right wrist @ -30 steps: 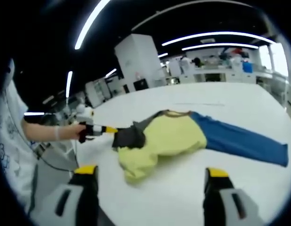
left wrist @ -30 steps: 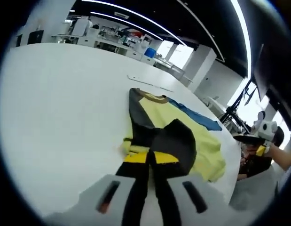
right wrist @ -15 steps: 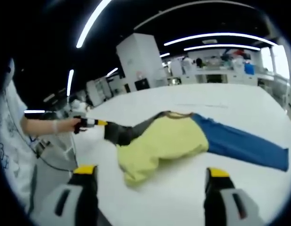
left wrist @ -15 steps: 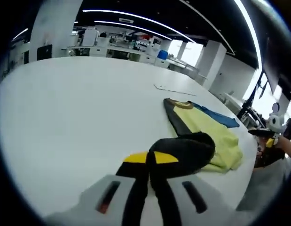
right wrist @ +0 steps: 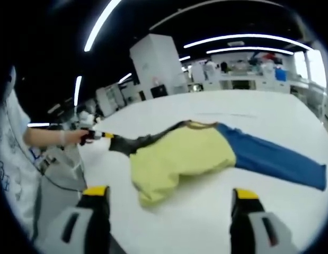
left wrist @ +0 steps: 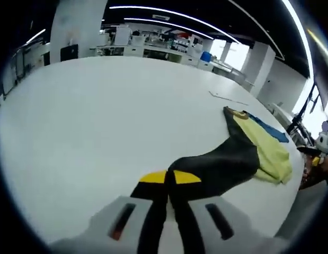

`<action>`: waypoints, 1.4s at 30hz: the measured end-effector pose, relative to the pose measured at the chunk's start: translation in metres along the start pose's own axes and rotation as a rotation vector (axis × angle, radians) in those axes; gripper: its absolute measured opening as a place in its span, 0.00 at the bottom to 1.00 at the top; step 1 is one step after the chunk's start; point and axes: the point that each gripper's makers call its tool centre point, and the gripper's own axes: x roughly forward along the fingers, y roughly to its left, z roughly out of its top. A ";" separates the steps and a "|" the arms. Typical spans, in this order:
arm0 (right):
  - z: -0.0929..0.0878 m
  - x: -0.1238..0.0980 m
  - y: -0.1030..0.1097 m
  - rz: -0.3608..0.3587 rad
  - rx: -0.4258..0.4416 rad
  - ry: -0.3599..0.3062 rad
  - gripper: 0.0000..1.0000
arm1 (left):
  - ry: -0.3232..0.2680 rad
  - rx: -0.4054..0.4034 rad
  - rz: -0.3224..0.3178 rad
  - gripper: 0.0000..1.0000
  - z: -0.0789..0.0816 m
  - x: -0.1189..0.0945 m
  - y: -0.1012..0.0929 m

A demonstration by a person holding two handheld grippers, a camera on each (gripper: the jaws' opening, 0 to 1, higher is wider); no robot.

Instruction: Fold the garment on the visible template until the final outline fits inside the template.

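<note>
The dark grey sleeve [left wrist: 216,166] of the yellow, blue-sleeved garment [right wrist: 179,159] on the white table [left wrist: 89,116] is being clamped by the left gripper [left wrist: 169,182]; the right gripper [right wrist: 169,203] is being held apart, idle. Overpulling risks dragging it askew.

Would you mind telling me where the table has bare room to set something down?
The white table lies bare beyond the dark sleeve and past the collar. It is also bare in front of the blue sleeve. The yellow body and left gripper crowd the near edge.
</note>
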 end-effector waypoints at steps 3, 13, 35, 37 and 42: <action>-0.002 0.000 -0.002 -0.007 0.003 0.007 0.95 | 0.012 -0.002 0.002 0.00 0.001 0.003 0.010; -0.007 0.000 -0.006 -0.031 0.024 0.018 0.95 | 0.053 0.009 0.056 0.00 0.004 0.002 0.035; -0.009 0.006 -0.006 -0.062 0.057 0.047 0.95 | 0.077 -0.006 0.180 0.00 0.041 0.033 0.102; -0.009 0.006 -0.007 -0.066 0.054 0.050 0.95 | 0.088 -0.011 0.190 0.00 0.043 0.038 0.107; -0.009 0.007 -0.005 -0.069 0.057 0.050 0.95 | 0.145 -0.007 0.217 0.00 0.025 0.033 0.111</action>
